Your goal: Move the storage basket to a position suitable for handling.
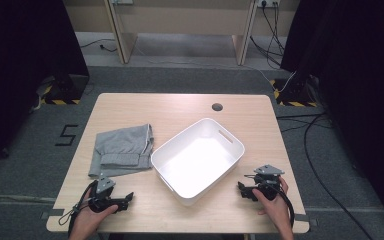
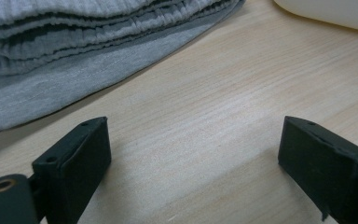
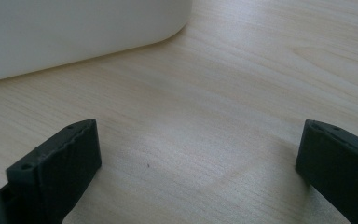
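Observation:
A folded grey garment point(image 1: 122, 149) lies on the left half of the wooden table point(image 1: 175, 107). An empty white plastic bin point(image 1: 198, 159) stands at the middle, turned at an angle. My left gripper point(image 1: 127, 198) rests at the front left, just in front of the garment point(image 2: 74, 46), its jaws point(image 2: 196, 135) wide open over bare wood. The right gripper point(image 1: 241, 189) sits at the front right beside the bin's near corner point(image 3: 74, 32). It too is open point(image 3: 200, 140), with nothing between its jaws.
A dark round cable hole point(image 1: 217, 107) is set in the table's far edge. The bin's rim point(image 2: 326, 11) peeks in at the top right of the left gripper view. Cables trail on the grey floor point(image 1: 310, 145) to the right.

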The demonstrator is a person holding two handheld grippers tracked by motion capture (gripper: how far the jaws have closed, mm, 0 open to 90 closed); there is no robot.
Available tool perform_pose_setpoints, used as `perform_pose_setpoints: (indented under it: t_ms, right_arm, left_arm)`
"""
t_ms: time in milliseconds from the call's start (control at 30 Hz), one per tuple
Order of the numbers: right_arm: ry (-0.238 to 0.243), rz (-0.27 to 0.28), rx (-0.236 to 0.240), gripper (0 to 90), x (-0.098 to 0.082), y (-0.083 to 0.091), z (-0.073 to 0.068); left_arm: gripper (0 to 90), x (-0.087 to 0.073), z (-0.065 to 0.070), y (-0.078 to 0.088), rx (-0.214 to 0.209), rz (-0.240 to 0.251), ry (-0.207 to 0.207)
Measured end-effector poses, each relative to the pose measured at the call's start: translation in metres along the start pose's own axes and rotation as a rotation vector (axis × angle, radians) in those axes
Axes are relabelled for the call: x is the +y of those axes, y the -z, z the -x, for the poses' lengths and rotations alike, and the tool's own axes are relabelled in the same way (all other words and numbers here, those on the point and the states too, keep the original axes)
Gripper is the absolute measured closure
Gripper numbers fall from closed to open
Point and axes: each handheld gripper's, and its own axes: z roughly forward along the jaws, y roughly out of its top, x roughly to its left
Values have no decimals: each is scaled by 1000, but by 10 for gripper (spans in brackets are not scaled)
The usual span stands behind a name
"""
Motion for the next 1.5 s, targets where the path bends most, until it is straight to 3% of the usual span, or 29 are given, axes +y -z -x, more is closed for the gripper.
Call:
perform_pose_setpoints:
  t_ms: [400, 567, 600, 633, 733, 800, 867, 967, 1067, 1100, 1133, 1200, 1300, 1500]
  right_arm:
    - [-3, 6, 3, 15, 1, -1, 1]
    - [-9, 27, -5, 122, 1, 0, 4]
    - [-9, 50, -7, 209, 1, 3, 6]
    - [-2, 59, -10, 167, 2, 4, 8]
    - [-2, 89, -16, 190, 5, 9, 10]
    - [10, 128, -9, 152, 10, 17, 14]
    - [12, 153, -17, 179, 16, 24, 18]
    - [5, 178, -20, 177, 25, 32, 22]
    - [-5, 196, -12, 177, 32, 37, 24]
    - [3, 216, -10, 181, 42, 41, 24]
    - [3, 216, -10, 181, 42, 41, 24]
    - [16, 232, -4, 184, 53, 44, 21]
    - [28, 253, 10, 188, 66, 44, 15]
    - [51, 273, 34, 191, 88, 39, 2]
  left_arm:
    - [87, 0, 0, 0, 1, 0, 0]
    - [87, 0, 0, 0, 1, 0, 0]
    - [87, 0, 0, 0, 1, 0, 0]
    - [87, 0, 0, 0, 1, 0, -1]
    - [90, 0, 1, 0, -2, 0, 1]
    - [97, -1, 9, 2, -22, 0, -17]
    - [164, 1, 16, 3, -36, 4, -17]
    - [157, 6, 30, 4, -115, 22, -11]
    - [152, 10, 40, 5, -120, 37, -38]
    - [152, 12, 51, 4, -151, 48, -40]
    - [152, 12, 51, 4, -151, 48, -40]
    - [158, 16, 64, 2, -186, 72, -58]
    - [164, 20, 74, 2, -213, 96, -62]
    - [164, 26, 91, 1, -262, 87, -91]
